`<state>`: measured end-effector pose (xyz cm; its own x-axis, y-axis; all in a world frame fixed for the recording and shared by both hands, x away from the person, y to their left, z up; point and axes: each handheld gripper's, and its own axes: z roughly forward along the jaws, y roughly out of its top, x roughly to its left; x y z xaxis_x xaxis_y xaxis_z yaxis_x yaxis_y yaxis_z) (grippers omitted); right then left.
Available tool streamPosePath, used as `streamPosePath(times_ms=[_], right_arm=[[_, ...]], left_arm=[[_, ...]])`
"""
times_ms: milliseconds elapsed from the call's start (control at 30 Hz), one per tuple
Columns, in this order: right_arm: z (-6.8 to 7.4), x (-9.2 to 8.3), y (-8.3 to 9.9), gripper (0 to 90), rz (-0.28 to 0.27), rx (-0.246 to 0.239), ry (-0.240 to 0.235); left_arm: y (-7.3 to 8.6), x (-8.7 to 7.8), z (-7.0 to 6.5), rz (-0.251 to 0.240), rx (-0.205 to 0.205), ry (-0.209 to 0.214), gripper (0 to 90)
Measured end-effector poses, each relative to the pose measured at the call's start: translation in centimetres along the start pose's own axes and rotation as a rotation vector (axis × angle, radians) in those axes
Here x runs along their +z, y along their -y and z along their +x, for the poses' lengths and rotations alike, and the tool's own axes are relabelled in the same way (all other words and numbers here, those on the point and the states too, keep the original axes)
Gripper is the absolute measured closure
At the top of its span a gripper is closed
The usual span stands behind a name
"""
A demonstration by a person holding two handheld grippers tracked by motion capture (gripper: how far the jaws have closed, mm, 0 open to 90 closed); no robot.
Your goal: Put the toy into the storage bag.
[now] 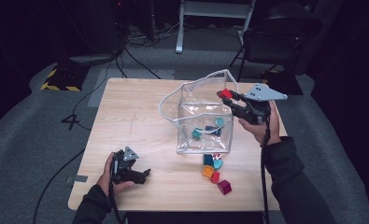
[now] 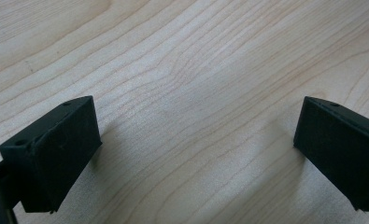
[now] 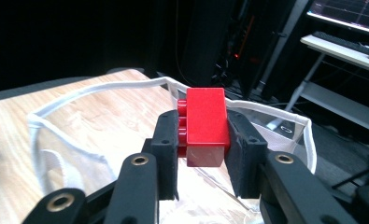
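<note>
My right gripper [image 1: 228, 96] is shut on a red brick [image 1: 226, 93], held over the right rim of a clear plastic bag [image 1: 191, 109] with a white edge. In the right gripper view the red brick [image 3: 204, 126] sits clamped between the black pads [image 3: 168, 149], studs facing left, above the bag's white rim [image 3: 102, 91]. A few teal and dark blue bricks [image 1: 213, 128] lie inside the bag. My left gripper [image 1: 144, 175] rests on the table near the front left, open; in the left gripper view its jaws stand wide apart over bare wood [image 2: 191, 93].
Several loose bricks [image 1: 215, 170], teal, orange, red and magenta, lie on the wooden table [image 1: 135, 116] just in front of the bag. A chair [image 1: 275, 37] and cables stand on the floor beyond the far edge.
</note>
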<state>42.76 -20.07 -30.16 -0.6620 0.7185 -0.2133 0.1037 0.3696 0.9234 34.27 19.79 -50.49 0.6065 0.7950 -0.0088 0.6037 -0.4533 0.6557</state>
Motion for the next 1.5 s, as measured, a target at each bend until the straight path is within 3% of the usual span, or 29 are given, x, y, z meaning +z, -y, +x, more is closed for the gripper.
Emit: streamPosePath(times_ms=[67, 133, 367, 633, 1000, 1267, 1433, 1500], right_arm=[[0.1, 0.6, 0.1, 55.9, 0.025, 0.008, 0.034], [0.2, 1.1, 0.3, 52.8, 0.052, 0.017, 0.076], [0.4, 0.9, 1.0, 47.2, 0.042, 0.029, 0.065], [0.6, -1.4, 1.9, 43.5, 0.008, 0.040, 0.047], [2.3, -5.7, 6.0, 41.2, 0.001, 0.011, -0.023], [4.0, -7.3, 10.2, 39.8, 0.053, 0.016, -0.085], [5.1, -8.0, 13.5, 35.1, 0.092, 0.012, -0.188], [5.5, -8.2, 14.5, 32.4, 0.121, -0.014, -0.212]], left_arm=[[0.0, 0.0, 0.0, 0.000, 0.000, 0.000, 0.6], [0.0, 0.0, 0.0, 0.000, 0.000, 0.000, 0.6], [0.0, 0.0, 0.0, 0.000, 0.000, 0.000, 0.6], [0.0, 0.0, 0.0, 0.000, 0.000, 0.000, 0.6], [0.0, 0.0, 0.0, 0.000, 0.000, 0.000, 0.6], [0.0, 0.0, 0.0, 0.000, 0.000, 0.000, 0.6], [0.0, 0.0, 0.0, 0.000, 0.000, 0.000, 0.6], [0.0, 0.0, 0.0, 0.000, 0.000, 0.000, 0.6]])
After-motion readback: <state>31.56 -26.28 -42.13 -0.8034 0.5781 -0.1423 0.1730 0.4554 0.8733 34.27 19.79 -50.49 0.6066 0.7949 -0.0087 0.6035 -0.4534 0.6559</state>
